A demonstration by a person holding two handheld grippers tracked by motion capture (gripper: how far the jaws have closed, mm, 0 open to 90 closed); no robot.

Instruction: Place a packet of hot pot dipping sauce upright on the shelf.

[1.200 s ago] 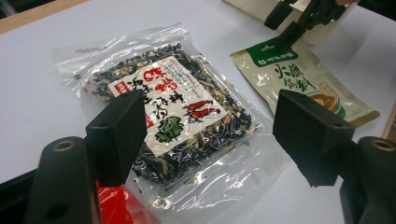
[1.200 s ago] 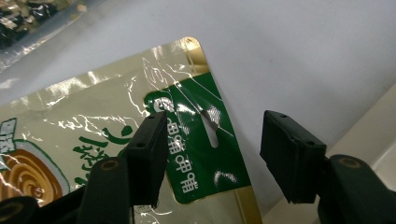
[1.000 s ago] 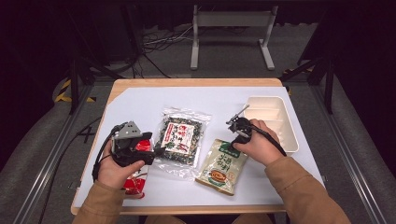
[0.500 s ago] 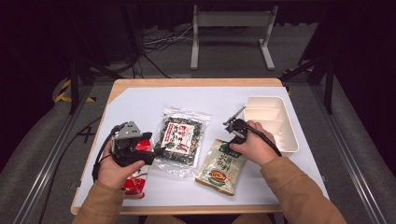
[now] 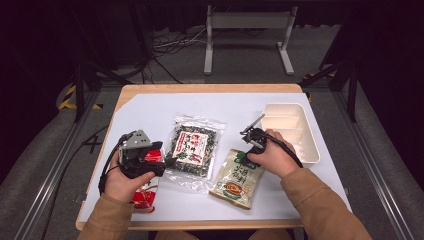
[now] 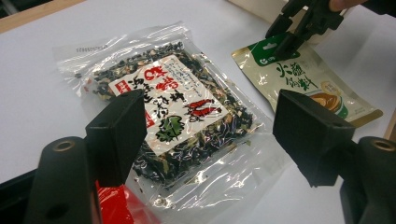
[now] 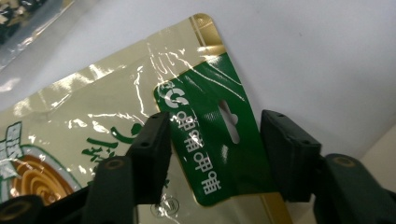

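Green header of soup pouch (image 7: 205,149) lies between right gripper (image 7: 212,140) jaws, closing, still spread.

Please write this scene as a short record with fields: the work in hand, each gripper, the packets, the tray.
work in hand: right gripper at the top edge of the green and gold packet
right gripper: jaws have just been closing, the packet's green header between its fingers, not yet pressed
left gripper: open, above the clear seaweed packet, holding nothing
red packet: at the table's near left edge, under the left hand
white tray: right of the packets, nothing visible inside
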